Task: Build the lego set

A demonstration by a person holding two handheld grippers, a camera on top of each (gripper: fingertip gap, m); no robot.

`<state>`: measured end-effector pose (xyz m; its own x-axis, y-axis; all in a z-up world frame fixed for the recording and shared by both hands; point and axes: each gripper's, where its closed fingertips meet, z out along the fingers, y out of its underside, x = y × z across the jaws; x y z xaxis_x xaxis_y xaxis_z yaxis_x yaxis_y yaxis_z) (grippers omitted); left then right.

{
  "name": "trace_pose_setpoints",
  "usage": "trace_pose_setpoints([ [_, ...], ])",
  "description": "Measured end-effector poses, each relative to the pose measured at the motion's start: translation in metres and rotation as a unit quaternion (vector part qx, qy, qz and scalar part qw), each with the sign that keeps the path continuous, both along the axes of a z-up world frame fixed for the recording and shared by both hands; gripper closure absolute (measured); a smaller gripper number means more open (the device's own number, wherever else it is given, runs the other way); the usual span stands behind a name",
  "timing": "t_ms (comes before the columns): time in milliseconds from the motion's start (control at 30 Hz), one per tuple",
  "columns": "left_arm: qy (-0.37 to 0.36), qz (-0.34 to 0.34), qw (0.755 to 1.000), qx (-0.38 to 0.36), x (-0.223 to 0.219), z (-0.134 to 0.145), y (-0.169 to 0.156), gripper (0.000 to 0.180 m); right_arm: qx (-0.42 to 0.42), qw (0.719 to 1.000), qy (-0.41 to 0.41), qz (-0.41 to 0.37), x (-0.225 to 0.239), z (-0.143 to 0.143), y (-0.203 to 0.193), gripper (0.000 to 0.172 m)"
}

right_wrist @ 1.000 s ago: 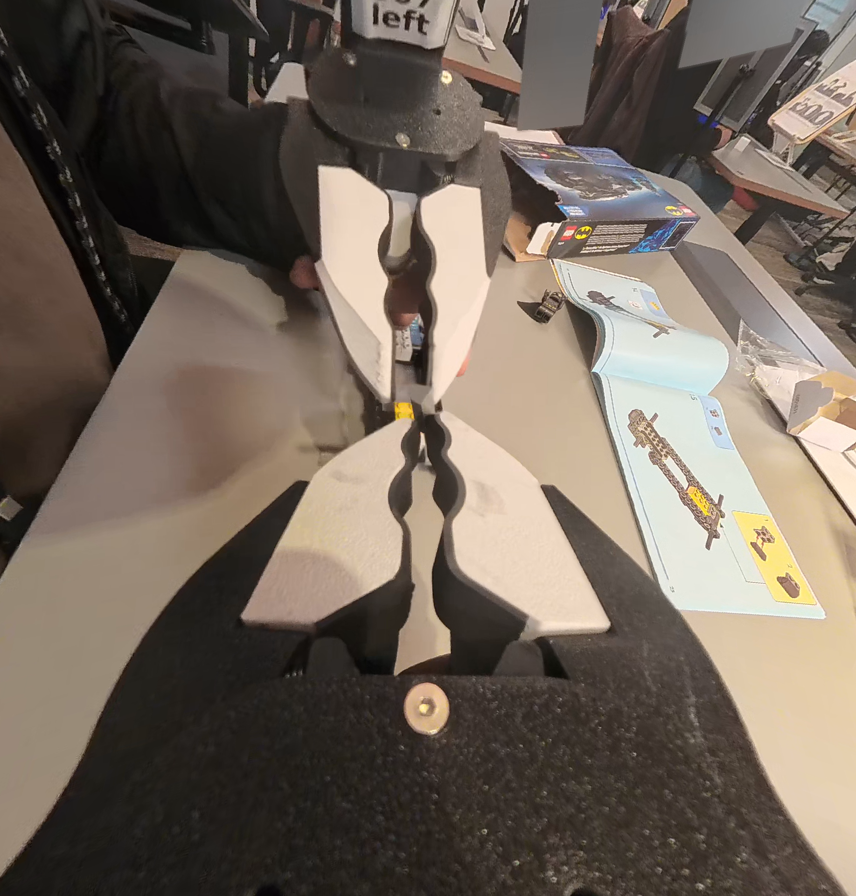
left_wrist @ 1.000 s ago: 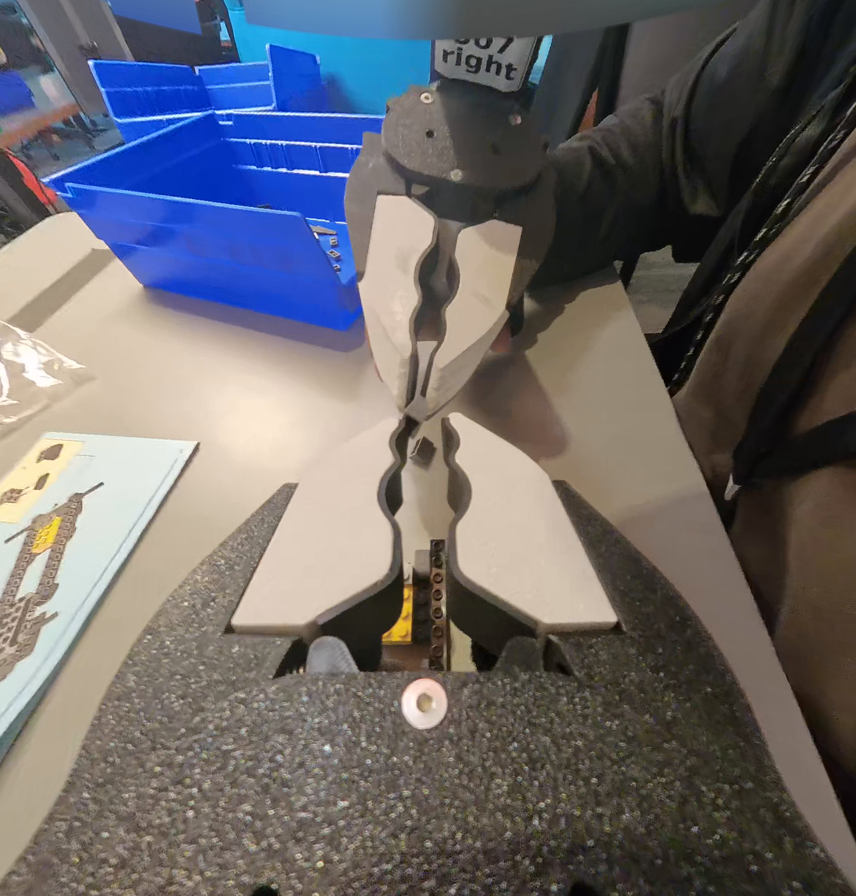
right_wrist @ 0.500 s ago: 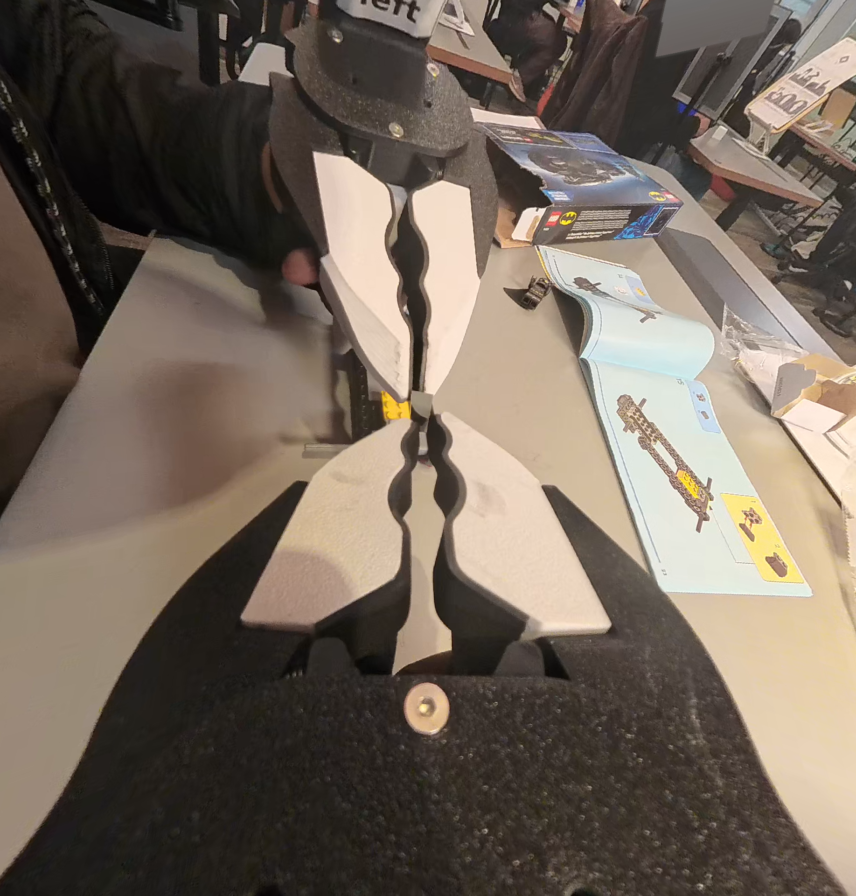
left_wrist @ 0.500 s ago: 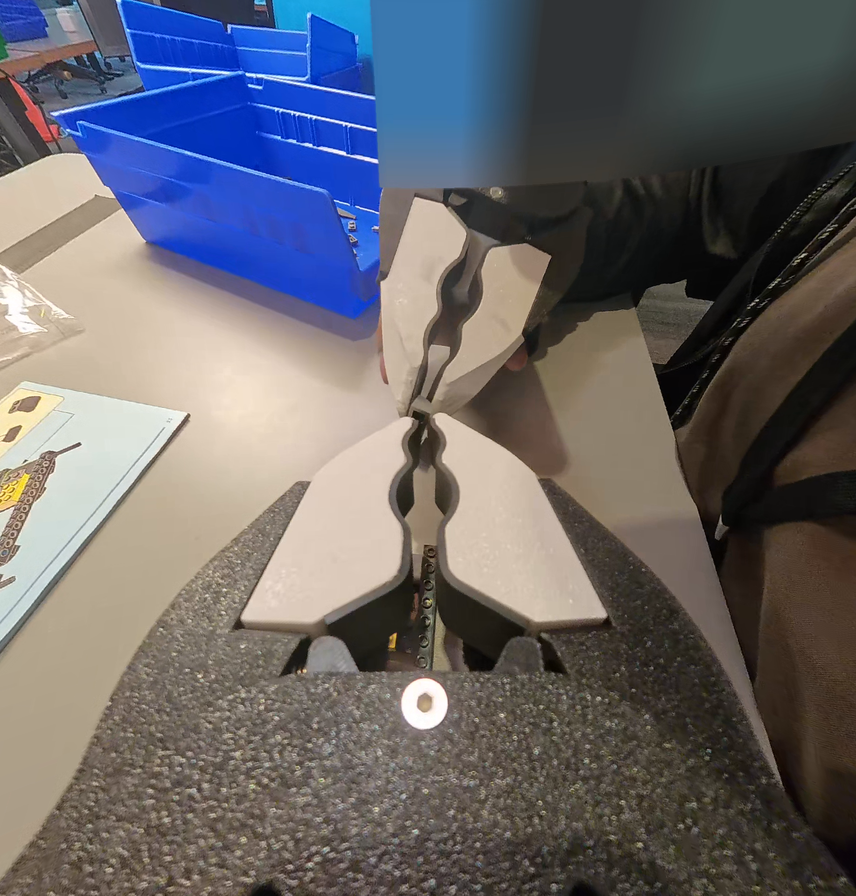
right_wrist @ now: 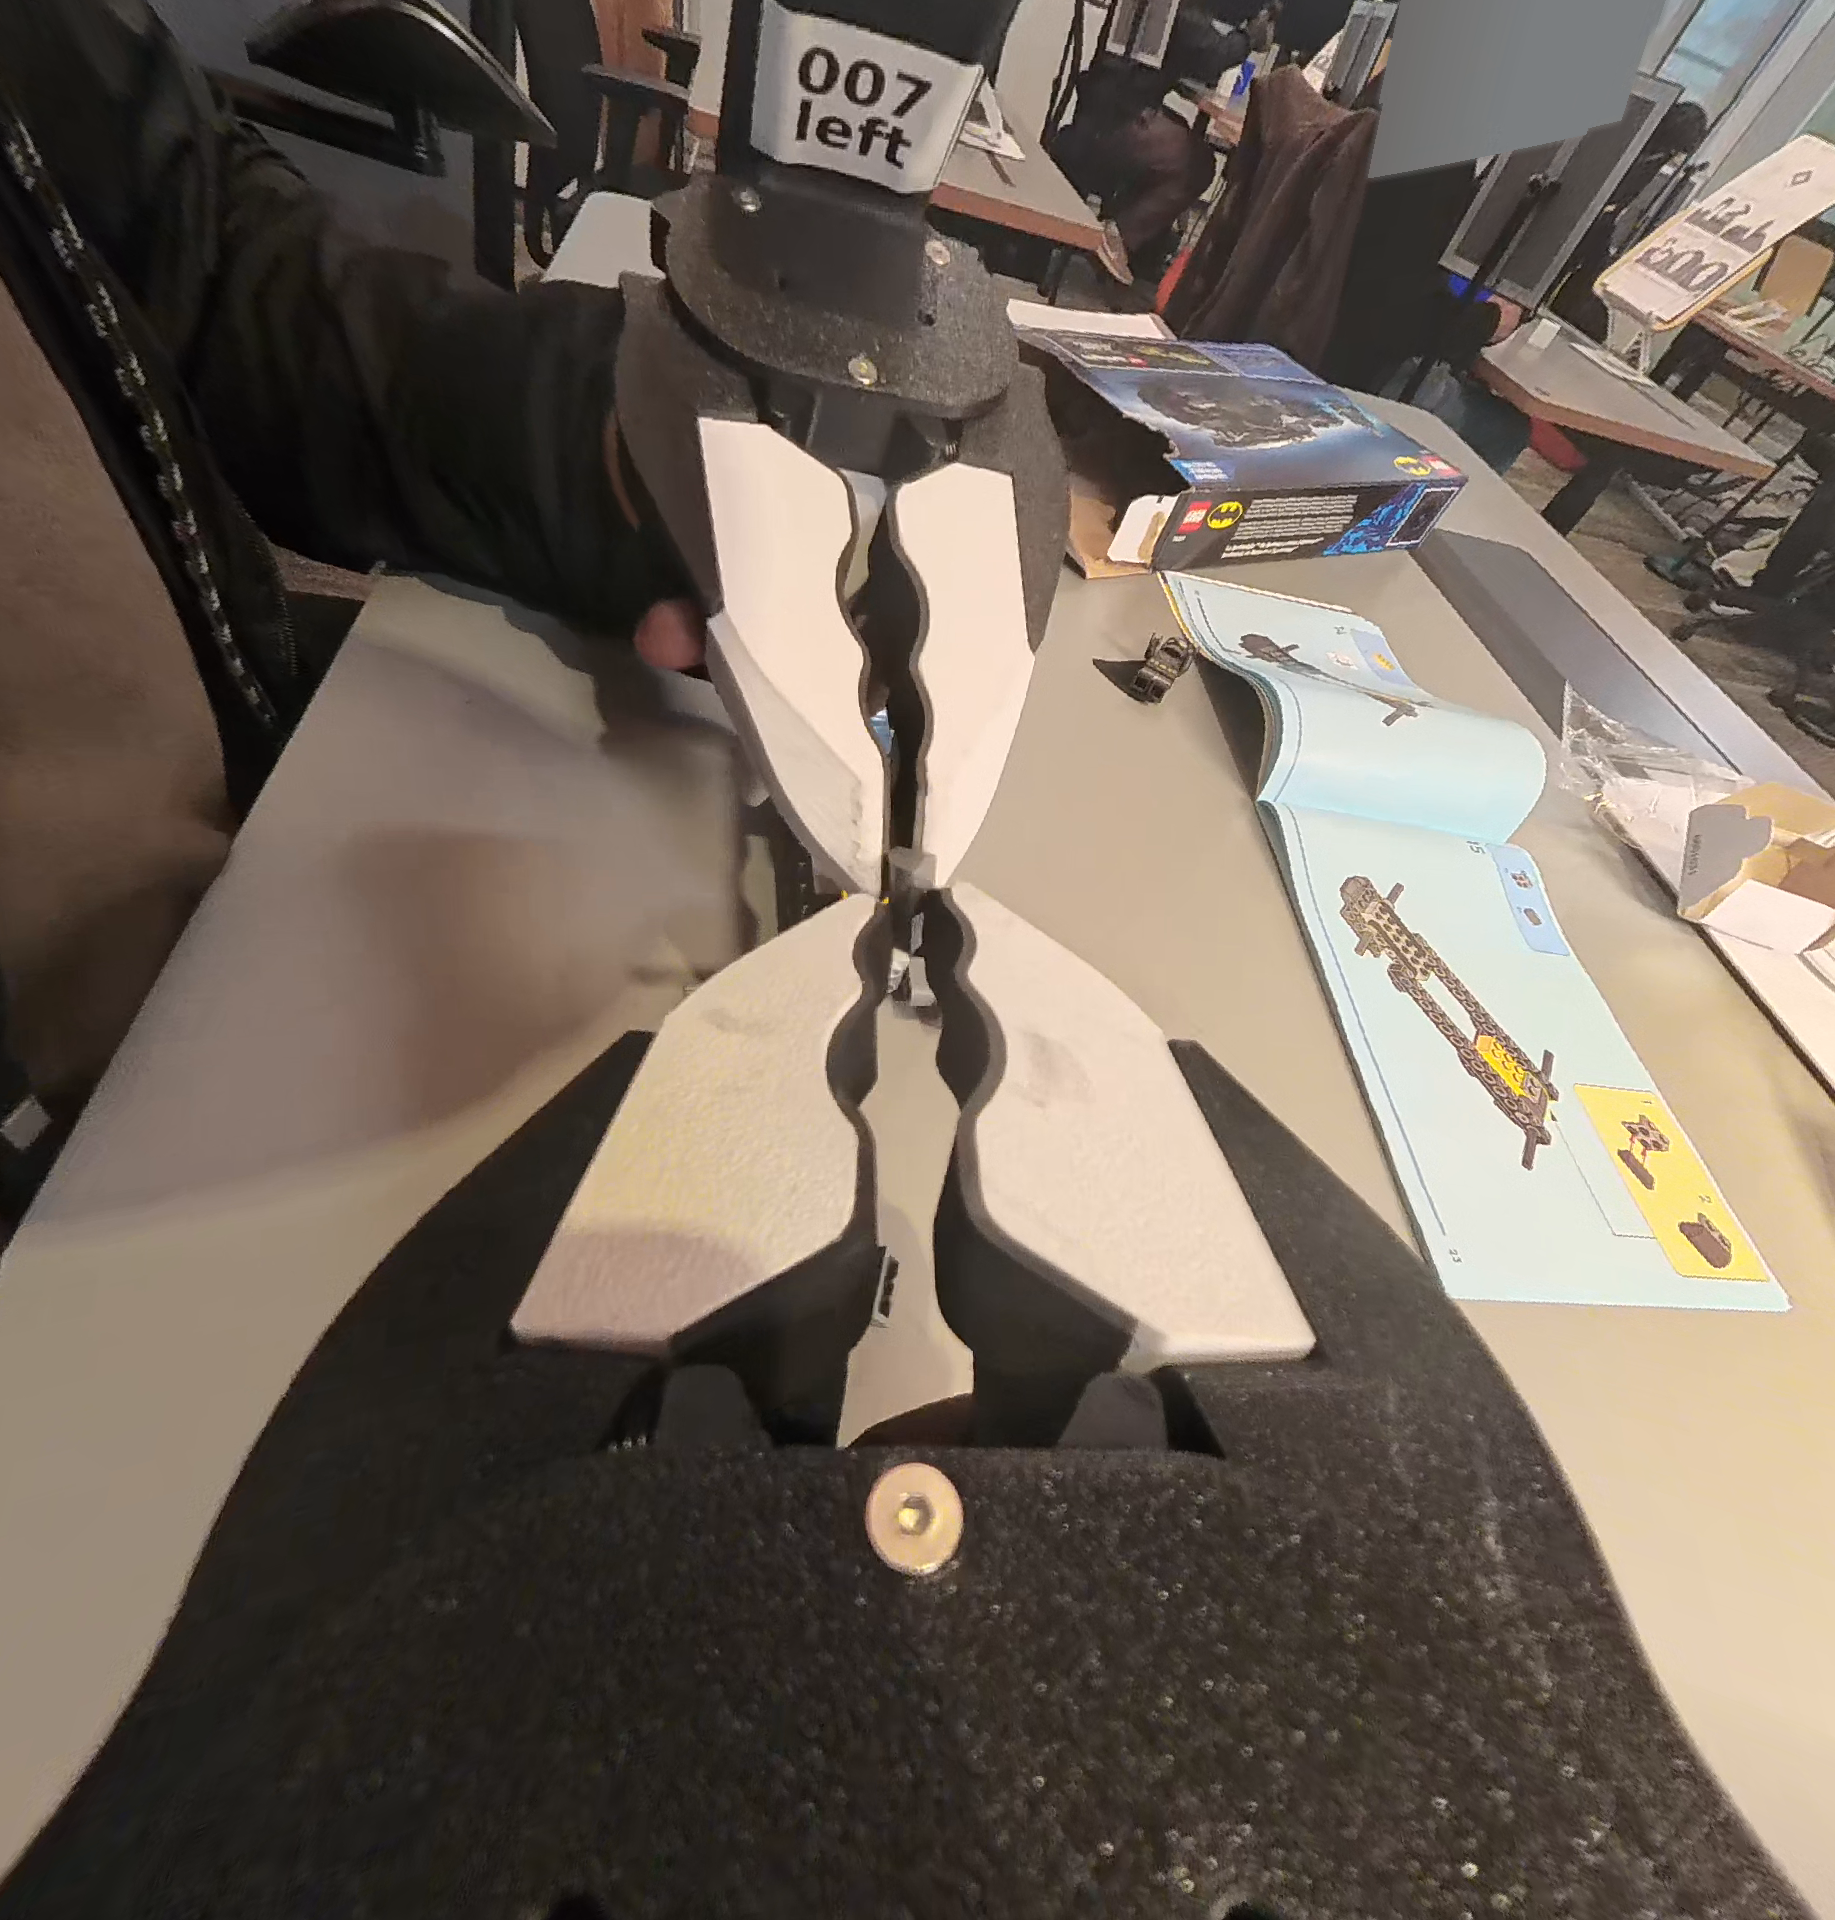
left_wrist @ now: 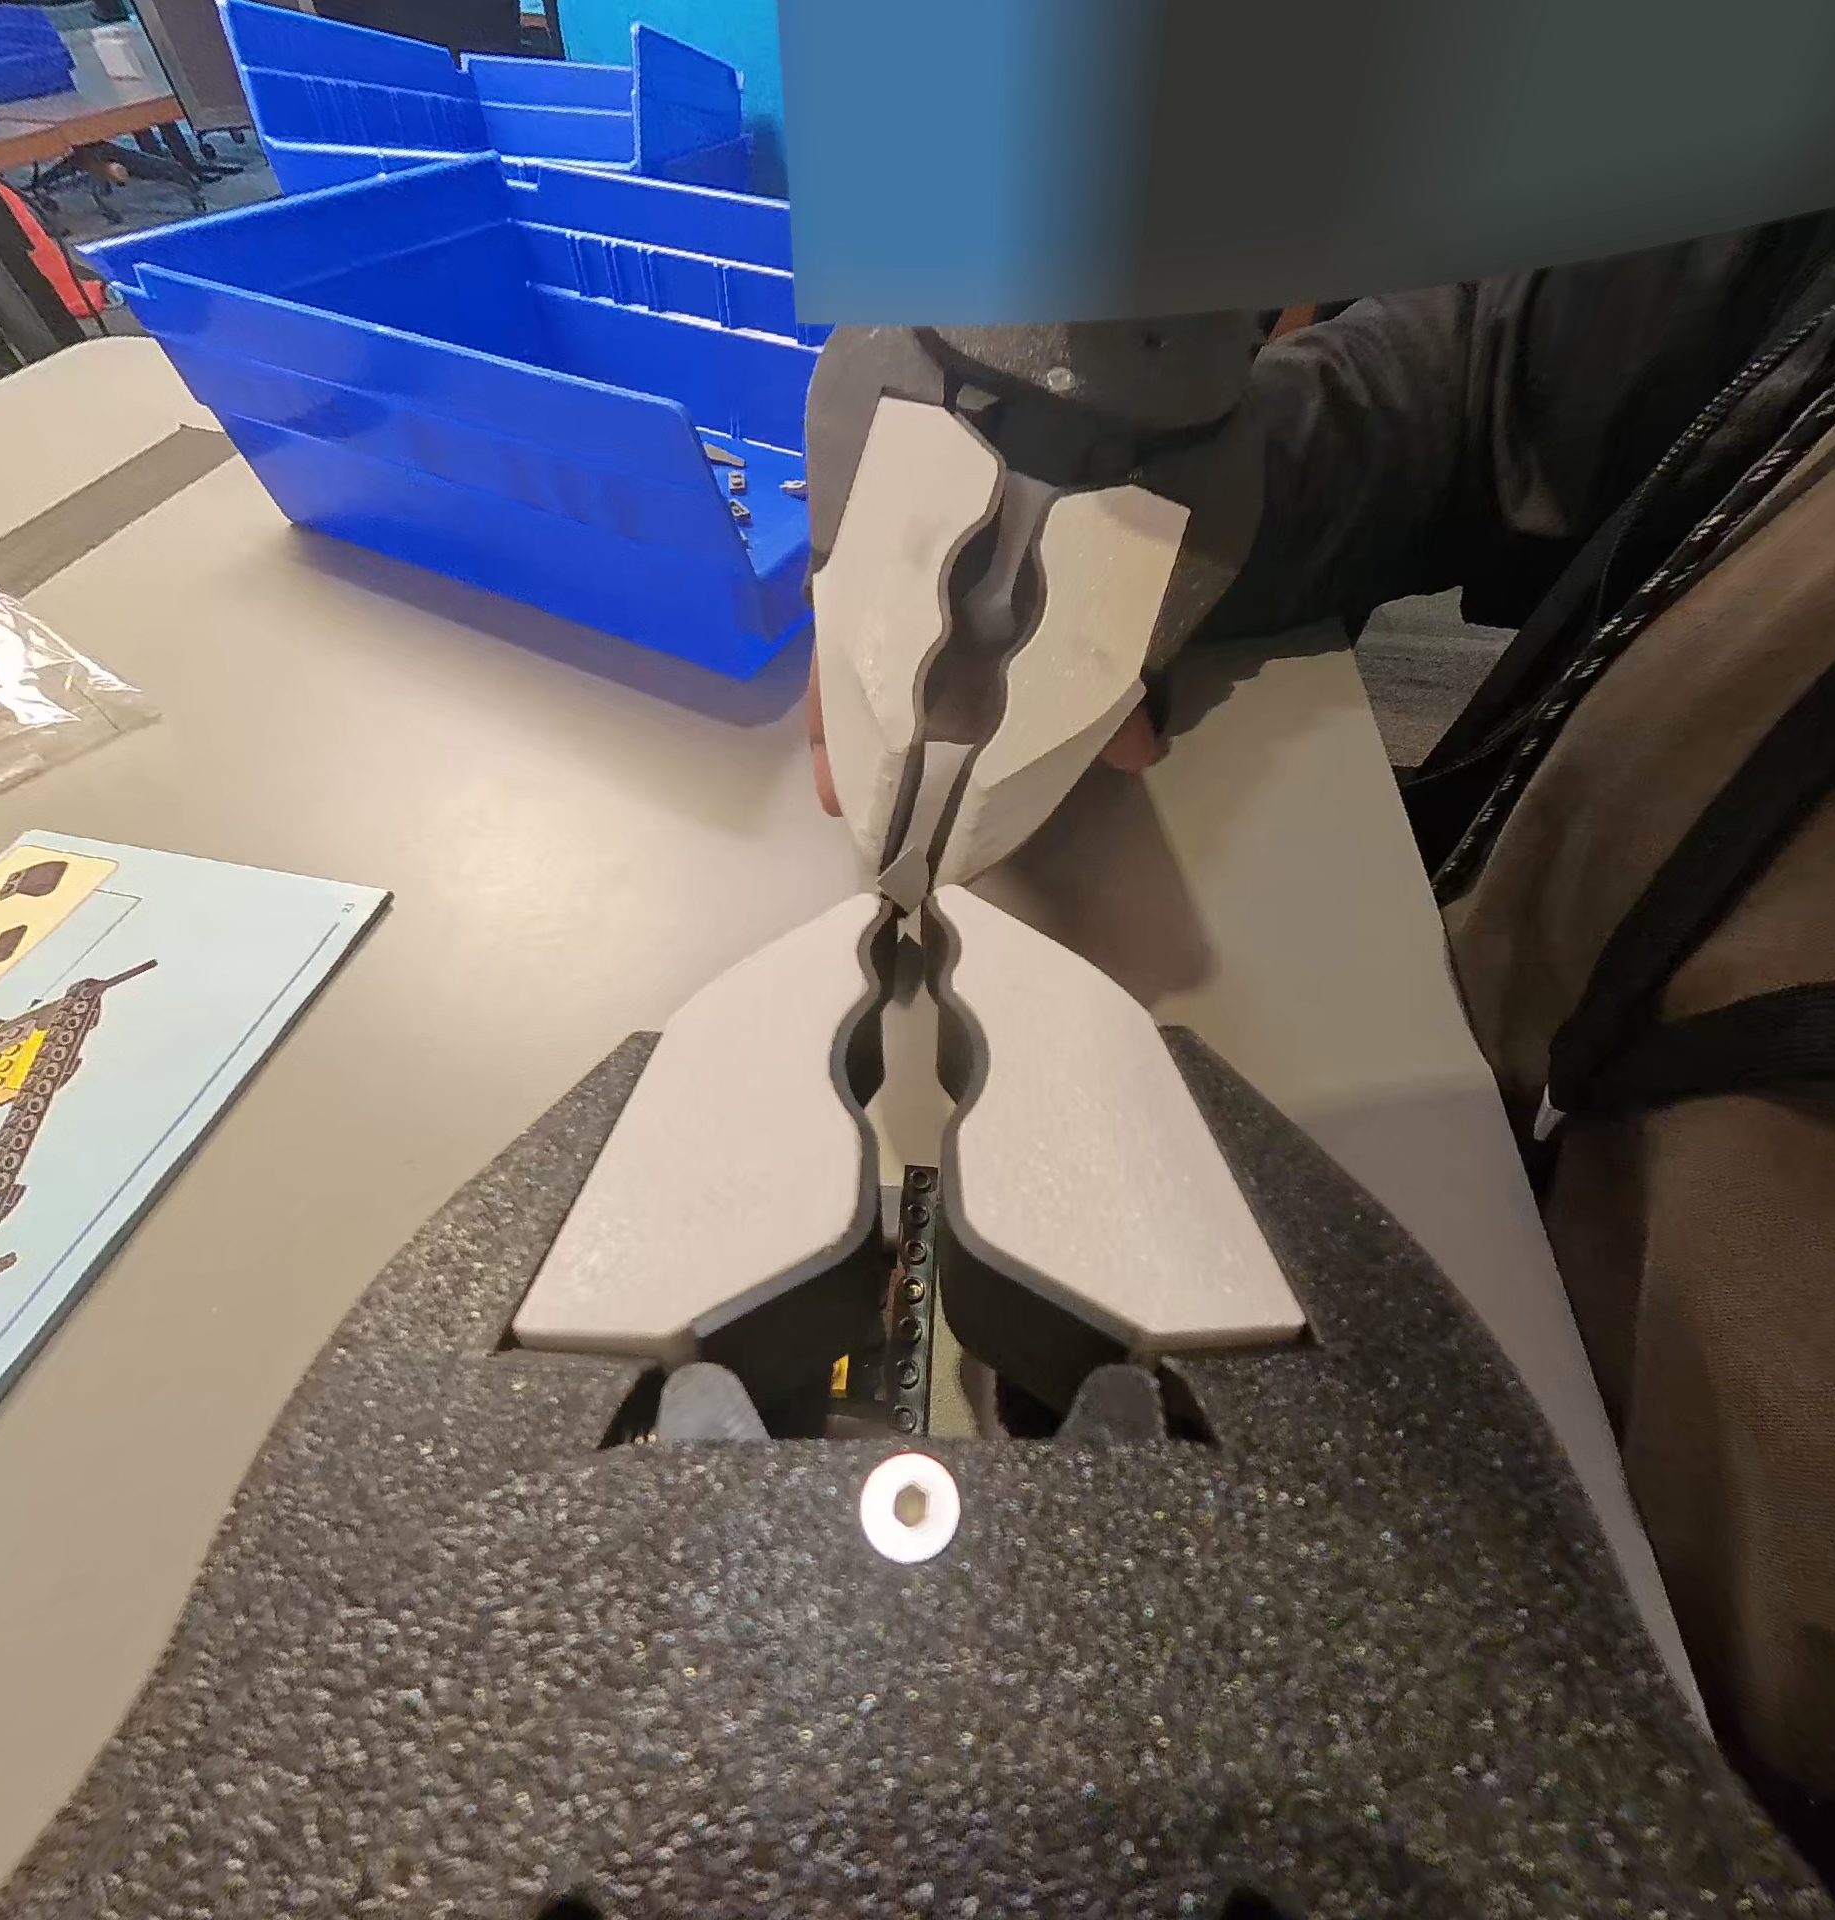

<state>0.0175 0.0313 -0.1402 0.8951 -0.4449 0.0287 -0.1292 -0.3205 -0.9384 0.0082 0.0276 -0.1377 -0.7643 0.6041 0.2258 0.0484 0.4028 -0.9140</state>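
— Narrower now: my left claw [left_wrist: 900, 920] stood wider apart a second ago and has drawn in until only a slit is left. The right claw [left_wrist: 908, 871] has stayed tip to tip with it.

— Holding anything?

— A small grey piece [left_wrist: 908, 881] sits where the tips meet, above the table [left_wrist: 477, 779]. Each camera shows it pinched at the far claw's tips, so both look clamped on it.

— What's around?

— My build [left_wrist: 918, 1288], a black studded beam with some yellow, lies under the left claw. I only see it through the fingers. My sleeve [left_wrist: 1360, 468] blocks what lies behind the right claw.

— And the views?

— The left one has the blue bin [left_wrist: 456, 416] and a plastic bag [left_wrist: 19, 675]. The right one alone shows the box [right_wrist: 1256, 457] and a small dark model [right_wrist: 1162, 665]. Both catch the booklet [right_wrist: 1515, 1039].
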Motion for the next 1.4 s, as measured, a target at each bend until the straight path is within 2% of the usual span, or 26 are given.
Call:
trace_pose_setpoints([
  [233,-0.034,-0.01,0.999,-0.014,0.004,-0.001,0.0,0.179,0.024,1.0,0.001,0.0,0.0,-0.006,-0.001,0.163],
  [400,-0.029,-0.009,0.999,-0.019,0.003,-0.003,0.0,0.178,0.03,1.0,-0.003,-0.001,0.0,-0.008,0.0,0.164],
  [467,-0.037,-0.004,0.999,-0.034,0.001,-0.005,0.0,0.174,0.041,0.999,0.0,-0.006,-0.001,-0.01,0.001,0.164],
  [533,-0.065,0.017,0.996,-0.06,-0.005,-0.007,0.002,0.163,0.051,0.999,0.005,-0.012,-0.002,-0.009,0.002,0.164],
  [633,-0.164,0.038,0.979,-0.112,-0.007,-0.005,0.004,0.15,0.077,0.996,0.022,-0.024,-0.005,-0.01,0.004,0.164],
  [733,-0.229,0.061,0.961,-0.141,-0.009,-0.004,0.008,0.149,0.11,0.993,0.039,-0.033,-0.006,-0.014,0.005,0.164],
  [967,-0.268,0.105,0.941,-0.18,-0.012,-0.014,0.011,0.152,0.139,0.988,0.053,-0.037,-0.007,-0.018,0.006,0.164],
  [1200,-0.304,0.105,0.927,-0.193,-0.004,-0.013,0.012,0.151,0.157,0.985,0.063,-0.043,-0.008,-0.019,0.008,0.164],
  [1400,-0.324,0.112,0.92,-0.191,-0.003,-0.013,0.014,0.158,0.171,0.981,0.07,-0.052,-0.009,-0.02,0.011,0.164],
])
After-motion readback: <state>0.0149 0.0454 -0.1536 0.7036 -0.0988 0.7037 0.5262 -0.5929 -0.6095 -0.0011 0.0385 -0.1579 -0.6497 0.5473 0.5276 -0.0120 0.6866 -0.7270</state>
